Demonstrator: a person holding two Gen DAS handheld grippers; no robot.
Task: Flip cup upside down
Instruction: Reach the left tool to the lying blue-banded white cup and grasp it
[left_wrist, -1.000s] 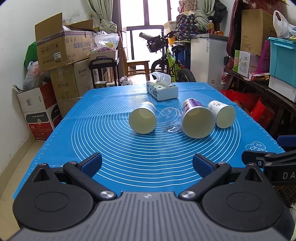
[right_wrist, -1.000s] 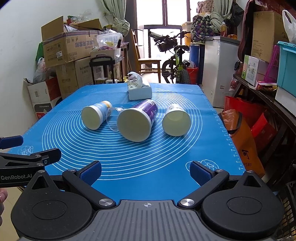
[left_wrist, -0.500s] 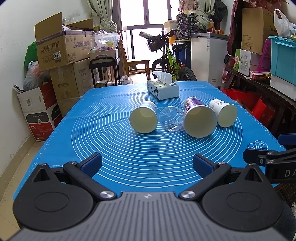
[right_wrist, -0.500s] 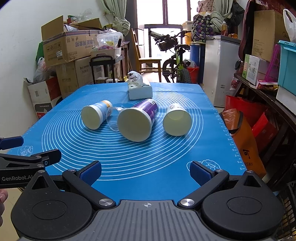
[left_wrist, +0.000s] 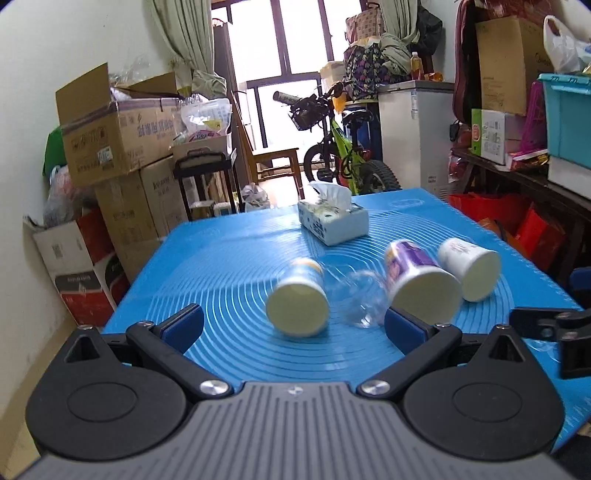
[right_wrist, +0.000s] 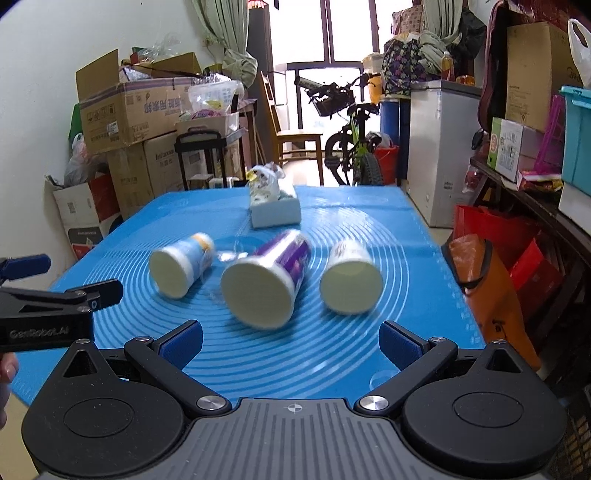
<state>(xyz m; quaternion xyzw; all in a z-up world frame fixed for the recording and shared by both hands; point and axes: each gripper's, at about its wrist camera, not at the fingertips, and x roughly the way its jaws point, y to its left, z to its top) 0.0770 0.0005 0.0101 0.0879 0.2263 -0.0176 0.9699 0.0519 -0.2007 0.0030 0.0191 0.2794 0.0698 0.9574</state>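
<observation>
Left wrist view: the left gripper hangs spread wide, empty, just short of four cups lying sideways on a blue mat. The right gripper likewise gapes empty.

This is a lived-in home, a room doubling as storage. Stacked cardboard boxes fill the left of the frame against a white wall. At the top centre, green curtains hang beside a tall balcony window. Below the window stand a wooden chair and a green bicycle, with a white chest freezer to their right. A tissue box sits on the blue mat-covered table at centre frame.
</observation>
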